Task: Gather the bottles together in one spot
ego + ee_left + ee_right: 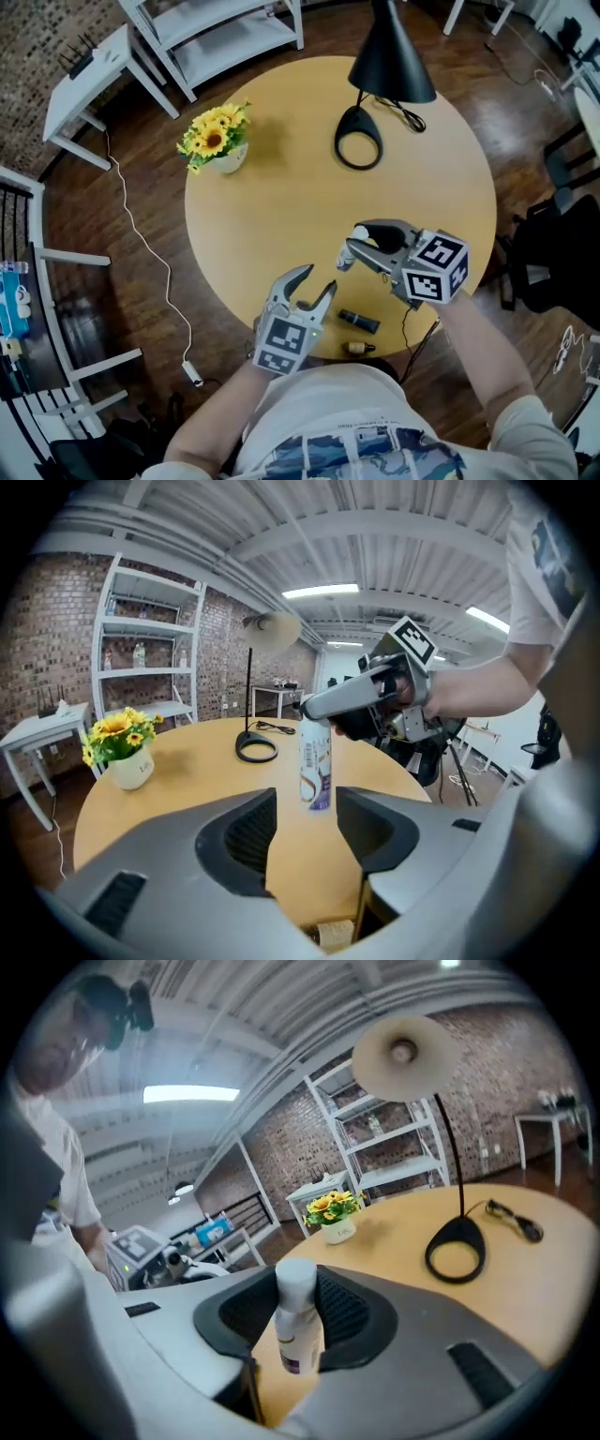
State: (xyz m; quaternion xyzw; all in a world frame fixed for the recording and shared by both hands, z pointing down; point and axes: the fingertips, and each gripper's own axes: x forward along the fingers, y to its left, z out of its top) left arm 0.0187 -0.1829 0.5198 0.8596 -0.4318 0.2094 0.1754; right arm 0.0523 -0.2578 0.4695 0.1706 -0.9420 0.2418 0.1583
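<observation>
White bottle point(298, 1330) is clamped in the right gripper point(349, 247), with the pads pressing on the neck just under the cap. It hangs upright and clear of the round wooden table point(281, 206), over the near part of the top. From the left gripper view its base looks off the wood.

Look: slim white cylinder point(316, 761) with a plain white cap and purple and gold print low on the body. Smooth wall and a narrow grip zone, so I'd guess it could swing or slip if tilted fast.

Two more items lie at the near edge: a dark bottle point(359, 321) on its side and, just beside it, a small piece with a cork-like top point(356, 348). The second is probably a little bottle, but it's too small to be sure.

Left gripper point(316, 281) has its jaws wide apart and holds nothing. It hovers near the table edge, pointed at the white bottle.

Step, as I read it: the pick is done and the carry is in hand. The next move calls for setting the white bottle down upright close to the dark one, base flat before letting go, without knocking the lying bottle off the rim.

The black desk lamp point(389, 56) and the pot of yellow flowers point(217, 141) sit well apart on the far side, out of the way.
</observation>
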